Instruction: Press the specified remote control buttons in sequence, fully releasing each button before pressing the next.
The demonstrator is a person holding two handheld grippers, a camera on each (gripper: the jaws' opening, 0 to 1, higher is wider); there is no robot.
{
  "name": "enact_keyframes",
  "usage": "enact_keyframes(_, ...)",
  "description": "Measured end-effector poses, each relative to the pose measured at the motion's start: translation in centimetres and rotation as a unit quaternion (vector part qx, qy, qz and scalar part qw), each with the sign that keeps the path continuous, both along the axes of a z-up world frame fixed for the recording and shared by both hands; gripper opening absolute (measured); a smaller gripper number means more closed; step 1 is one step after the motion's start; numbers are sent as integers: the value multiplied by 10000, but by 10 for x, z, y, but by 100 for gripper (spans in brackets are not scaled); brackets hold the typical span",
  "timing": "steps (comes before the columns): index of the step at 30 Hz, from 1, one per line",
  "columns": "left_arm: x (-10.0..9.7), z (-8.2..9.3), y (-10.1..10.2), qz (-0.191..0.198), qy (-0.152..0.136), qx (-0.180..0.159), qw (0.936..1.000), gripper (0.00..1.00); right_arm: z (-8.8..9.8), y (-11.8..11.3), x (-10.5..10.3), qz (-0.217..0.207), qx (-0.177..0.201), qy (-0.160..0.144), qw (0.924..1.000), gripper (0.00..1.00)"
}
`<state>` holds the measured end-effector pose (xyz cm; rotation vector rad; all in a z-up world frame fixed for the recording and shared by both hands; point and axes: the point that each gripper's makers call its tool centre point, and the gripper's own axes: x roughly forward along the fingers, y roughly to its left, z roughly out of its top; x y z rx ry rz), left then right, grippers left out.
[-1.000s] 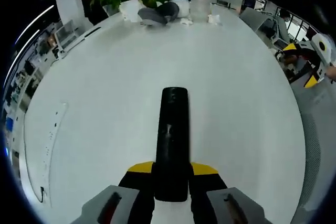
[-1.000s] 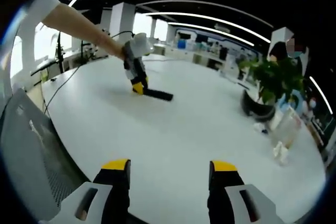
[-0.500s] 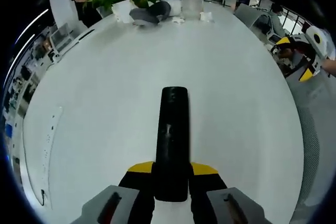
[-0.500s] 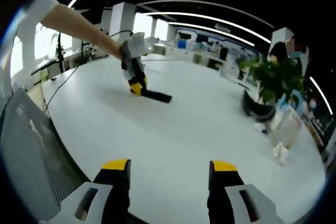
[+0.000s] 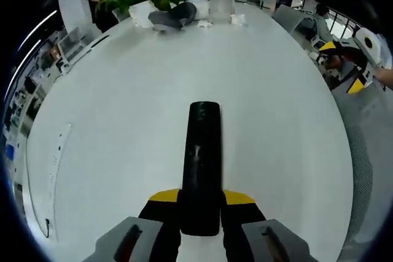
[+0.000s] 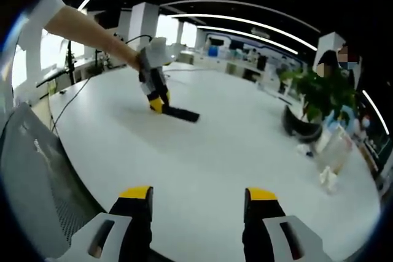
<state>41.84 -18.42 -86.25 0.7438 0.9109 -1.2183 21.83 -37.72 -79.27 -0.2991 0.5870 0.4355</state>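
A black remote control was gripped at its near end between the jaws of the left gripper, its length held out over the white table. The right gripper was kept spread wide with nothing held, at the table's edge, well apart from the remote, near a potted plant

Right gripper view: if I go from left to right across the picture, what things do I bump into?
Mesh chair back → left claw holding the black remote → green plant.
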Motion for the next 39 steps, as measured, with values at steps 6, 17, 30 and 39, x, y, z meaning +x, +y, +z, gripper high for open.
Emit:
enact_keyframes(6, -6, 0, -1, -4, -29, -82, 10000, 23, 0, 0, 0, 19, -7, 3, 10000, 58)
enact_keyframes(17, -16, 0, -2, 46, -51, -197, 9998, 24, -1, 0, -1, 33, -25, 10, 10000, 57)
enact_keyframes(30, -27, 0, -4, 12, -75, -249, 9997, 24, -1, -1, -2, 40, -47, 15, 10000, 56)
enact_keyframes(39, -34, 0, -4, 4, -74, -272, 9996, 24, -3, -1, -3, 30, -56, 45, 10000, 56)
